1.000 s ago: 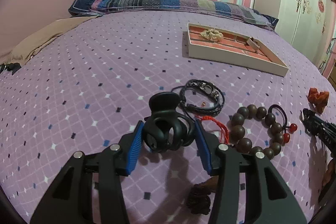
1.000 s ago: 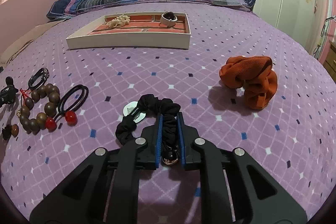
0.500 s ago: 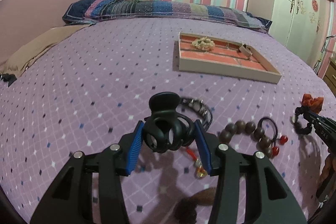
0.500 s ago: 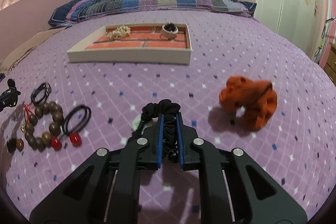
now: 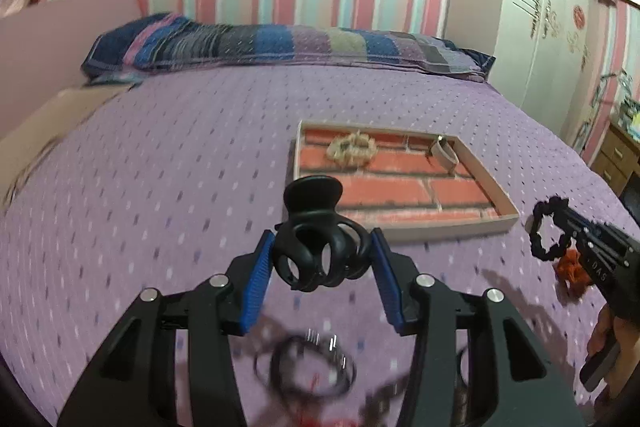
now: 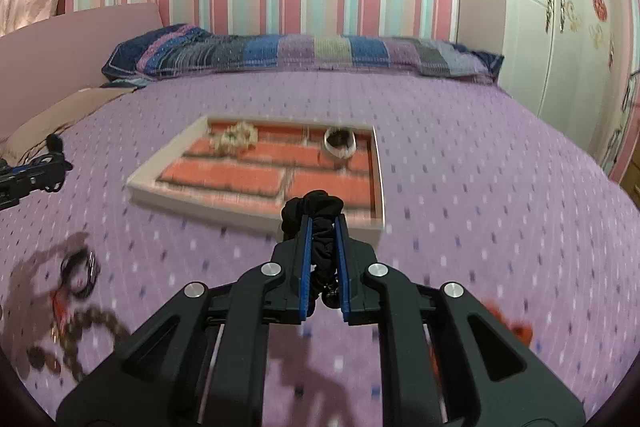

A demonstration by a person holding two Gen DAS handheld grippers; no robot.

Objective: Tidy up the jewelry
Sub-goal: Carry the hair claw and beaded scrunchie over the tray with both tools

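Observation:
My left gripper [image 5: 322, 259] is shut on a black hair claw clip [image 5: 316, 247] and holds it in the air above the purple bed, short of the white tray [image 5: 506, 223] with a brick-pattern floor. My right gripper [image 6: 323, 227] is shut on a black scrunchie [image 6: 314, 207], held in the air at the tray's near right corner [image 6: 376, 223]. The scrunchie and right gripper also show in the left wrist view [image 5: 550, 231]. The tray holds a beige scrunchie [image 6: 236, 139] and a pale bangle [image 6: 340, 143].
A black bracelet [image 5: 312, 367] lies on the bed under my left gripper. A wooden bead bracelet [image 6: 80, 331] and black bands [image 6: 80, 271] lie at the left. An orange scrunchie [image 5: 572, 267] lies at the right. A striped pillow [image 6: 300, 55] and a white wardrobe [image 6: 560, 7] stand behind.
Both grippers have lifted off the bed with their items and moved forward toward the tray. The loose jewelry has dropped below and behind them.

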